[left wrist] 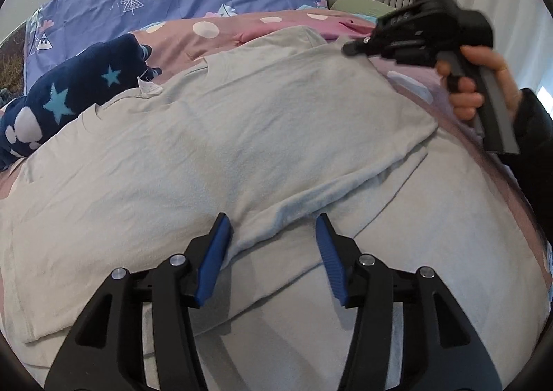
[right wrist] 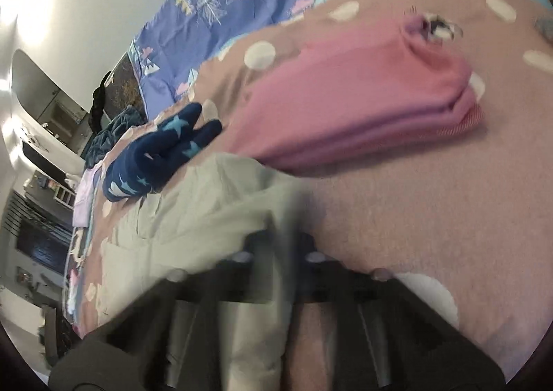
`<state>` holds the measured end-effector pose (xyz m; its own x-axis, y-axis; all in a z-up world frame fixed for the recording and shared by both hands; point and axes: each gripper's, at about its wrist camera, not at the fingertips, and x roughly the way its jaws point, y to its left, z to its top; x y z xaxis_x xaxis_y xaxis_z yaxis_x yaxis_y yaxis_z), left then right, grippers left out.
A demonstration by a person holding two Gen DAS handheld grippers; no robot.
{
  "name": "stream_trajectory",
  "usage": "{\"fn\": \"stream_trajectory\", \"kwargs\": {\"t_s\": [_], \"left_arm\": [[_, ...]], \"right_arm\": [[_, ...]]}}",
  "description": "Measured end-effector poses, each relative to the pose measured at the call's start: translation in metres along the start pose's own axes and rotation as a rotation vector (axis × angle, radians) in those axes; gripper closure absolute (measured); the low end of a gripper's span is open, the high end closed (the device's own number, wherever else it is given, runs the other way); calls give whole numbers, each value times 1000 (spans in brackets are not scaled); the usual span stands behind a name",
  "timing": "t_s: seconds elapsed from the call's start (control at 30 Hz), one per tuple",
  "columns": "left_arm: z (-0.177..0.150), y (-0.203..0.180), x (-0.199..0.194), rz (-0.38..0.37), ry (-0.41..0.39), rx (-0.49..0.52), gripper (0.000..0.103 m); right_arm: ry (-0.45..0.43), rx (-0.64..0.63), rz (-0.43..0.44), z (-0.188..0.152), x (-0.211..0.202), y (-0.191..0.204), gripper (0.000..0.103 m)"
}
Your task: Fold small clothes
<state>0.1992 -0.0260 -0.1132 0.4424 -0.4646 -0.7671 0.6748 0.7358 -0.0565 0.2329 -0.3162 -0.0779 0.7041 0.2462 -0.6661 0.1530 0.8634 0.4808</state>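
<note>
A bed (left wrist: 242,31) in spotted pink bedding holds the pale shirt (left wrist: 242,135), half folded, beside a navy star garment (left wrist: 69,94). The left gripper (left wrist: 273,246) stands released over the shirt's fold edge. The right gripper (left wrist: 356,47), clenched empty, sits off the shirt's far corner.

From the right wrist, a folded pink stack (right wrist: 363,104) lies beyond the shirt (right wrist: 193,218). Unpinned, the fold may spring open.

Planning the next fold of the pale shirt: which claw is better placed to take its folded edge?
Left. The left claw is open, straddling the shirt's folded edge. The right claw is shut and off at the shirt's far corner.
</note>
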Motion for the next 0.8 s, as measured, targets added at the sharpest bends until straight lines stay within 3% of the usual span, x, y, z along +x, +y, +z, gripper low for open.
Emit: {"fn": "stream_trajectory", "kwargs": {"t_s": [0.1, 0.13, 0.2, 0.27, 0.3, 0.37, 0.4, 0.5, 0.57, 0.6, 0.67, 0.77, 0.8], "left_arm": [[-1, -1, -1, 3, -2, 6, 50], [-1, -1, 0, 4, -2, 7, 50], [-1, -2, 0, 8, -2, 10, 50], [0, -2, 1, 10, -2, 11, 50], [0, -2, 1, 9, -3, 10, 50], [0, -1, 0, 7, -5, 8, 50], [0, -1, 0, 7, -4, 8, 49], [0, -1, 0, 6, -5, 8, 49], [0, 0, 0, 3, -6, 5, 49], [0, 1, 0, -3, -7, 1, 49], [0, 1, -1, -1, -8, 1, 49], [-3, -1, -12, 56, -18, -2, 49], [-6, 0, -20, 77, -18, -18, 49]], "right_arm": [[-63, -152, -149, -3, -4, 23, 101], [-44, -201, -226, -6, 9, 25, 101], [27, -232, -272, -10, 35, 18, 100], [2, -187, -241, -11, 29, 12, 98], [-32, -166, -231, -12, 18, 13, 92], [-81, -184, -216, -23, -12, 24, 85], [-88, -235, -158, -37, -33, 38, 85], [-12, -370, -47, -78, -51, 59, 84], [128, -448, -148, -113, -30, 58, 83], [125, -473, -170, -129, -19, 48, 85], [97, -443, -155, -129, -28, 46, 85], [91, -353, -167, -131, -51, 51, 85], [95, -362, -168, -131, -56, 51, 80]]}}
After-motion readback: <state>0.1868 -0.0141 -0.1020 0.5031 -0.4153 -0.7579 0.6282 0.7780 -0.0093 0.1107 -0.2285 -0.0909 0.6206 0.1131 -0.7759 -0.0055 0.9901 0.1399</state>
